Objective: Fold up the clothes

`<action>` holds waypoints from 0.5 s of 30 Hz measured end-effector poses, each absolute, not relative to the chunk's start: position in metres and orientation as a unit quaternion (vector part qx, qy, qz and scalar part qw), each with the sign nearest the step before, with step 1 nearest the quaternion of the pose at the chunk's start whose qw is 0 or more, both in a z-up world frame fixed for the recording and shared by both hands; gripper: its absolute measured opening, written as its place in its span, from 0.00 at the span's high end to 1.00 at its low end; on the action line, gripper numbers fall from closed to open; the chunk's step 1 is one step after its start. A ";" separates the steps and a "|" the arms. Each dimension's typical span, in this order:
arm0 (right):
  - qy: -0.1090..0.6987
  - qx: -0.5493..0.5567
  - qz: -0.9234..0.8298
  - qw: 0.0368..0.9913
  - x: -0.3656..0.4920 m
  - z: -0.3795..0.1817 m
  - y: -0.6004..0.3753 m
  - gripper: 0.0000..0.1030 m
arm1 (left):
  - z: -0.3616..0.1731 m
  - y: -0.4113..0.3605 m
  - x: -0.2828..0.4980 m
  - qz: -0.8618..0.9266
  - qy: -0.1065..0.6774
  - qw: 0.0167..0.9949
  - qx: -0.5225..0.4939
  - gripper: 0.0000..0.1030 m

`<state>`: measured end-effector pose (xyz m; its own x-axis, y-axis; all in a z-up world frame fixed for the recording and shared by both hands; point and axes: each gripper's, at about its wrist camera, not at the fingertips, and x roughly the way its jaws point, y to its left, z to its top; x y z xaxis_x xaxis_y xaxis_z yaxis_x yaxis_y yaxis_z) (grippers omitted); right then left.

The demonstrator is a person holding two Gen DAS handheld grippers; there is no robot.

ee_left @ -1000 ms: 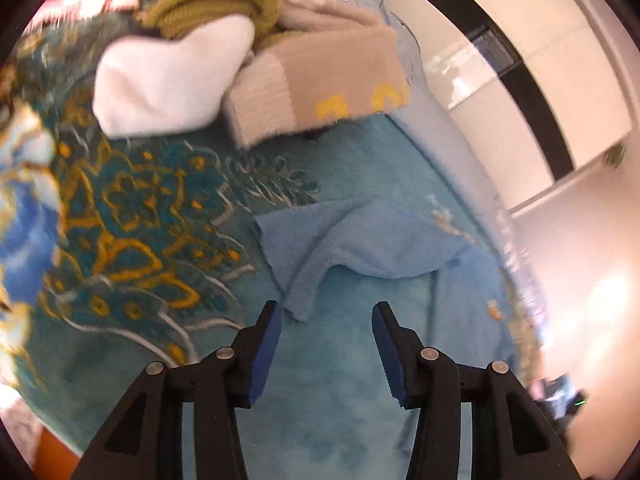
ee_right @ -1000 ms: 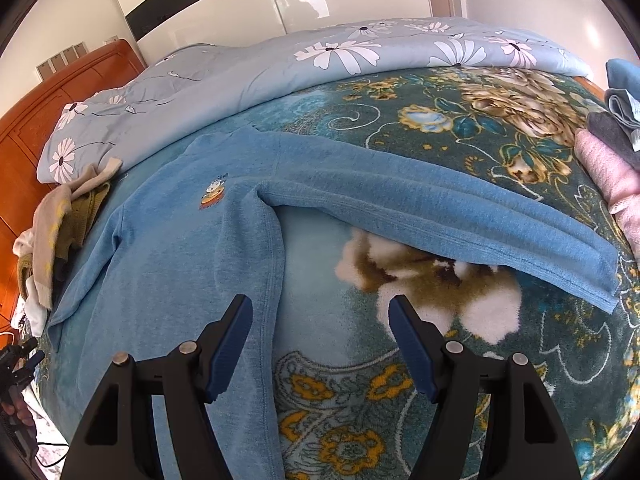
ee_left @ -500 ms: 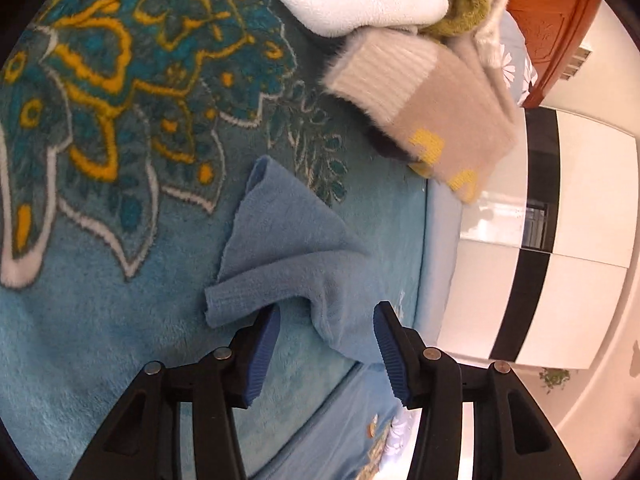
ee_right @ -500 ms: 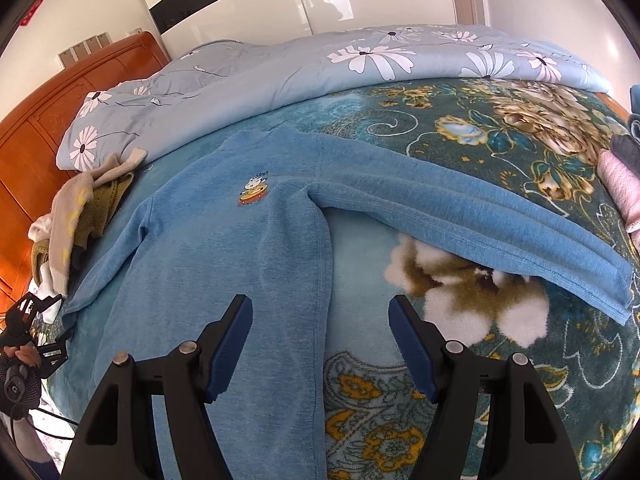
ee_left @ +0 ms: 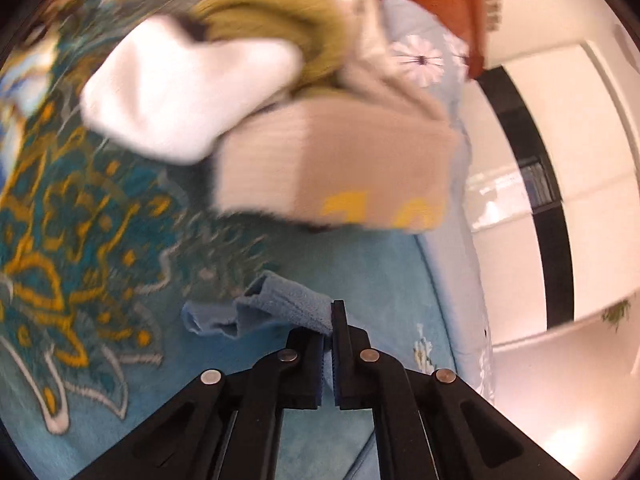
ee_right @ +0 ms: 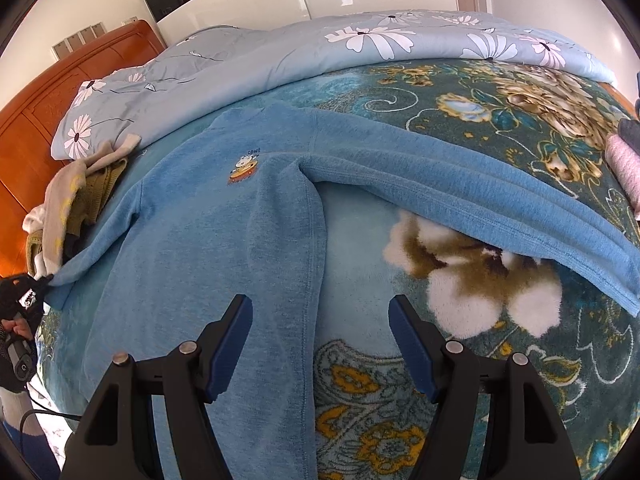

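A light blue long-sleeved top with a small cartoon print lies spread on the teal floral blanket. One sleeve stretches out to the right. My left gripper is shut on the cuff of the other sleeve, which bunches up in front of the fingers. That gripper shows at the far left of the right wrist view. My right gripper is open and empty, just above the top's side seam.
A heap of white, olive and beige knitwear lies just beyond the left gripper. A grey-blue daisy duvet runs along the back, against an orange wooden headboard. Pink folded clothes sit at the right edge.
My left gripper has closed on the sleeve cuff and swung round; the view is blurred by motion. My right gripper has moved closer over the top and stays open.
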<state>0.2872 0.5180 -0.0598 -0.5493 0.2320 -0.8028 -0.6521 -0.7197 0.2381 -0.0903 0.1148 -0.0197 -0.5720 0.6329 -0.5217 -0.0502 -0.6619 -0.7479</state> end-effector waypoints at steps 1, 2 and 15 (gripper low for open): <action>0.263 -0.395 0.839 0.265 0.287 -0.059 0.518 0.30 | 0.005 0.121 -0.092 0.832 -0.328 0.242 -0.377 0.97; 0.261 -0.394 0.840 0.267 0.287 -0.058 0.518 0.30 | 0.027 0.127 -0.092 0.849 -0.299 0.274 -0.339 0.97; 0.255 -0.407 0.833 0.274 0.289 -0.061 0.524 0.30 | -0.039 0.101 -0.124 0.882 -0.132 0.213 -0.398 0.95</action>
<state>0.2886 0.5241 -0.0612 -0.5182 0.2486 -0.8183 -0.6641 -0.7198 0.2019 -0.1244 0.1009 -0.0386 -0.5919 0.4808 -0.6469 -0.2711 -0.8746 -0.4020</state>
